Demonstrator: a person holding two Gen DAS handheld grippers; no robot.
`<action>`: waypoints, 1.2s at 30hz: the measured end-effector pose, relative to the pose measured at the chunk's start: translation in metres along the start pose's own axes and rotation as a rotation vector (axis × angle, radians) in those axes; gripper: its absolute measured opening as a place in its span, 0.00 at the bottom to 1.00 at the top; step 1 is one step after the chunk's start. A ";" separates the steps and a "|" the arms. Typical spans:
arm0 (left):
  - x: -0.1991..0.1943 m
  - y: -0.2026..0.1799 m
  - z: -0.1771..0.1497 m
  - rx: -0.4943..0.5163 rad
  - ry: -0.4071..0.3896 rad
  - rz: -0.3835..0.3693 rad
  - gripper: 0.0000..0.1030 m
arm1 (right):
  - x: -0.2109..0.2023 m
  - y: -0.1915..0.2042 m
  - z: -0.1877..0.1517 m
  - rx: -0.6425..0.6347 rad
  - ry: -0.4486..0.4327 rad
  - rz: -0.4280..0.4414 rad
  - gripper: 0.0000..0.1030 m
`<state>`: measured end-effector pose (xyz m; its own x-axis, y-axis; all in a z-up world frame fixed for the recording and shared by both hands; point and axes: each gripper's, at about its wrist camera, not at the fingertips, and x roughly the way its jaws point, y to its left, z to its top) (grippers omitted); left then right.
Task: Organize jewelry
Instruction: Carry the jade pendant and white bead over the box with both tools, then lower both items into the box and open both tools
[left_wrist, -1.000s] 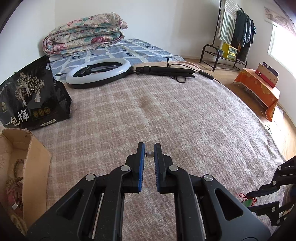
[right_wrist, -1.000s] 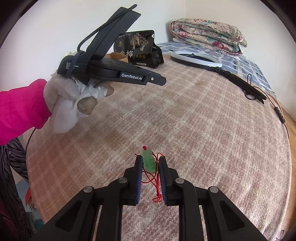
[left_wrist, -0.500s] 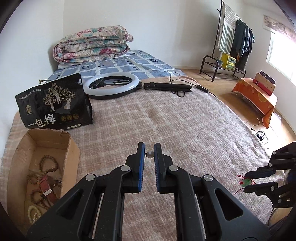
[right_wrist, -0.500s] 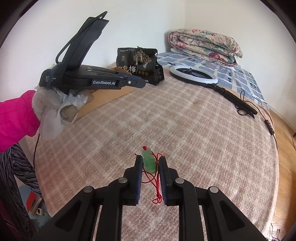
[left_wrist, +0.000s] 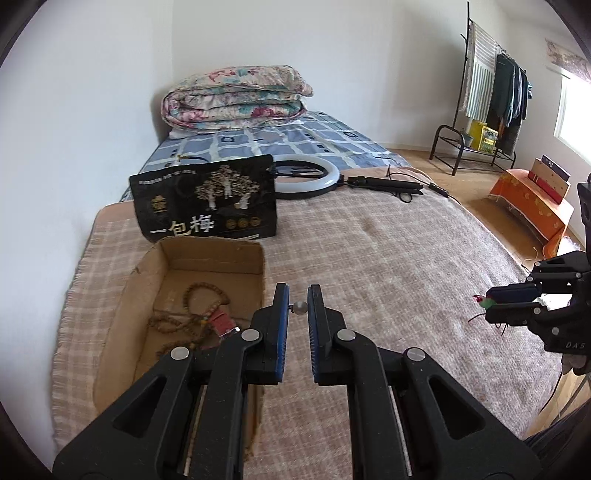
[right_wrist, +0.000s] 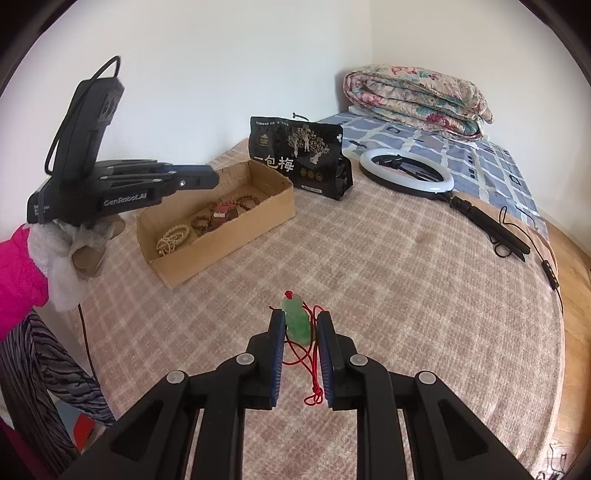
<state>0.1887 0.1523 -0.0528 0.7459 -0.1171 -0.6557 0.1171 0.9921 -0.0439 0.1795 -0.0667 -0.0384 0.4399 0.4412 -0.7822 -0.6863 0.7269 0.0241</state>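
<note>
While both carry: drop-off step
left gripper (left_wrist: 298, 306): pinching small silver bead (left_wrist: 300, 307)
right gripper (right_wrist: 301, 325): pinching green jade pendant (right_wrist: 296, 322)
next: release over brown cardboard box (right_wrist: 258, 218)

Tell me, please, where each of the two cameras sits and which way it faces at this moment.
Left wrist: on the left gripper, looking along its fingers over the cardboard box toward the folded quilt; a small bead sits between the fingers, and the right gripper shows at right.
Right wrist: on the right gripper, looking across the blanket past the green pendant; the left gripper and pink sleeve show at left.
Shared: box, black bag, ring light, quilt.
</note>
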 end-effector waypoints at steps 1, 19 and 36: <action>-0.005 0.008 -0.002 -0.010 -0.003 0.009 0.08 | 0.002 0.003 0.005 0.006 -0.003 0.004 0.16; -0.041 0.104 -0.031 -0.130 -0.020 0.118 0.08 | 0.081 0.064 0.087 0.024 -0.009 0.024 0.16; -0.031 0.122 -0.034 -0.190 -0.004 0.123 0.08 | 0.139 0.085 0.126 0.024 -0.017 0.032 0.16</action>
<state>0.1579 0.2780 -0.0633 0.7494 0.0059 -0.6621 -0.1009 0.9893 -0.1053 0.2550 0.1231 -0.0663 0.4278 0.4730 -0.7702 -0.6860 0.7248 0.0641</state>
